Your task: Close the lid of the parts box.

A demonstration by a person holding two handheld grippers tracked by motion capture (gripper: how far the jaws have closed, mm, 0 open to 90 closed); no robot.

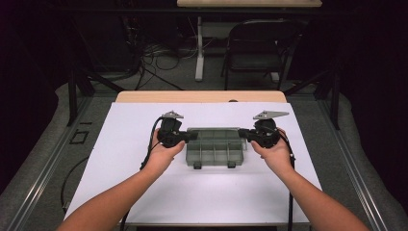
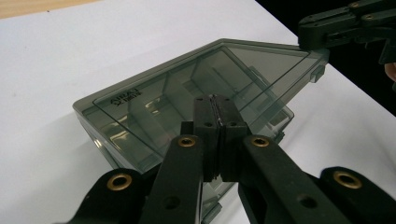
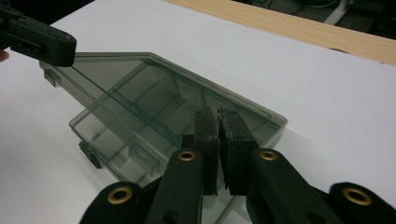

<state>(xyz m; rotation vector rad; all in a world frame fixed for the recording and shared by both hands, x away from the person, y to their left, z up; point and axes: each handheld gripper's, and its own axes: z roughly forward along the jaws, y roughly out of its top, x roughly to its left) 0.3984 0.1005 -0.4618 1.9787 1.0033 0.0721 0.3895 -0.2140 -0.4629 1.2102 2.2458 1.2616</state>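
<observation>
A smoky clear compartment box [image 1: 214, 150] lies in the middle of the white table cover. Its lid [image 2: 187, 79] is tilted up off the tray, with the dividers showing through it. My left gripper [image 1: 192, 137] comes in from the box's left side, and in the left gripper view its jaws [image 2: 215, 100] are pressed together on the lid's edge. My right gripper [image 1: 243, 134] comes in from the right side. Its jaws [image 3: 218, 114] pinch the opposite lid [image 3: 140, 88] edge, with a hairline slit between the pads. Each gripper view also shows the other gripper's tips at a far lid corner.
A white sheet [image 1: 144, 192] covers most of the wooden table [image 1: 144, 96]. Behind the table stand a dark folding chair [image 1: 255, 43] and a white table leg [image 1: 199, 48], with cables on the floor. Two latches [image 1: 197, 166] stick out at the box's front.
</observation>
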